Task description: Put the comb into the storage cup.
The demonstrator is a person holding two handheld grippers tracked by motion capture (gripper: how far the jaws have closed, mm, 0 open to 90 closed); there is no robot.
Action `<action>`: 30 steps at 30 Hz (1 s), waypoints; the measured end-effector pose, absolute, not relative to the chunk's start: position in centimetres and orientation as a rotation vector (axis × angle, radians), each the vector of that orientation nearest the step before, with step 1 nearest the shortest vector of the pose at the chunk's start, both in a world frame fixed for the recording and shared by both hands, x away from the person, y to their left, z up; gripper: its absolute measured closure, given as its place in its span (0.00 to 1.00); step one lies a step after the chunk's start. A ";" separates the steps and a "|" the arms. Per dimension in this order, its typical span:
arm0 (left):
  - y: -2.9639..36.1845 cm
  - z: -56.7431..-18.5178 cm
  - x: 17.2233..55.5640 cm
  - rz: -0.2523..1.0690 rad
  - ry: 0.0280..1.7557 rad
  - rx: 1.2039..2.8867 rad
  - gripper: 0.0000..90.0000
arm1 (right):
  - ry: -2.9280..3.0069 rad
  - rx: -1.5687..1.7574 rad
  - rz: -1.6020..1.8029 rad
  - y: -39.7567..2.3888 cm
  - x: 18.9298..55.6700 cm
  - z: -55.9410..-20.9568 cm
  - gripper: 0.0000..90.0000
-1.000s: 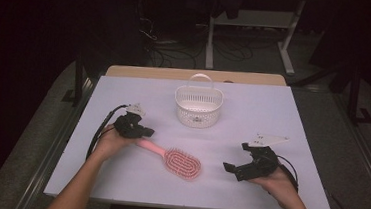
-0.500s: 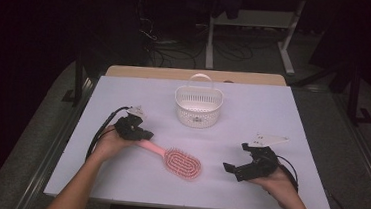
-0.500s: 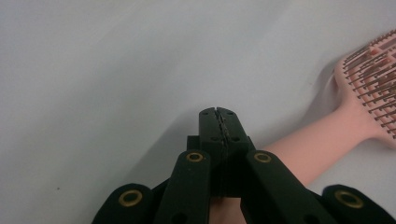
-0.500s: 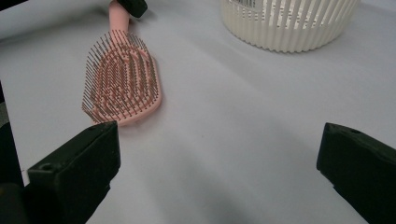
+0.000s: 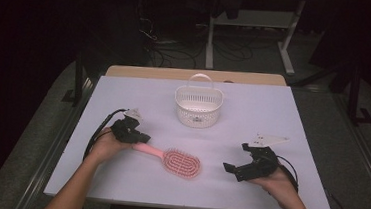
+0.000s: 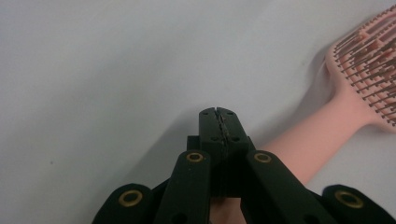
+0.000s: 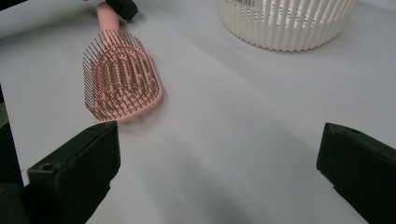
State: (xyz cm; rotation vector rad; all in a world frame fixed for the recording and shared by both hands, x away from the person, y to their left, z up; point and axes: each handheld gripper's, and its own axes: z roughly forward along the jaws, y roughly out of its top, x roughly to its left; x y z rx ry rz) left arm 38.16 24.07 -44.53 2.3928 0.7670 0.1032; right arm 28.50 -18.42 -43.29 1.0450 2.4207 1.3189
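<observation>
A pink hairbrush (image 5: pixel 176 161) lies bristles up on the white table (image 5: pixel 273 116), its handle pointing left. My left gripper (image 5: pixel 140 138) rests at the handle's end with its jaws shut tip to tip and nothing between them. In the left gripper view the handle of the brush (image 6: pixel 322 140) runs out from under the shut left gripper (image 6: pixel 217 112). My right gripper (image 5: pixel 234 167) sits on the table right of the brush, open. The right gripper view has its wide-apart right gripper (image 7: pixel 215 172) facing the brush (image 7: pixel 121 77), with bare table between the jaws.
A white slatted basket (image 5: pixel 198 108) with a hoop handle stands at the back middle of the table; its wall (image 7: pixel 289 23) is seen from the right gripper. A wooden board (image 5: pixel 191 75) edges the table's far side. Beyond are dark floor, cables and frame legs.
</observation>
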 end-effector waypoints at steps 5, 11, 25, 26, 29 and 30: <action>24.6 -44.5 37.6 0.104 0.775 2.393 1.00 | 2.415 1.049 1.319 -18.5 28.4 -43.3 0.00; 25.2 -44.6 36.9 0.083 0.787 2.380 1.00 | 2.414 1.051 1.319 -18.5 28.4 -43.3 0.00; 26.3 -44.7 35.0 0.069 0.772 2.398 1.00 | 2.413 1.057 1.321 -18.5 28.4 -43.3 0.00; 26.3 -44.7 35.0 0.069 0.772 2.398 1.00 | 2.413 1.058 1.322 -18.5 28.4 -43.4 0.00; 26.6 -44.7 34.5 0.064 0.768 2.397 1.00 | 2.412 1.058 1.323 -18.5 28.4 -43.4 0.00; 26.7 -44.7 34.1 0.054 0.775 2.391 1.00 | 2.412 1.058 1.323 -18.5 28.4 -43.4 0.00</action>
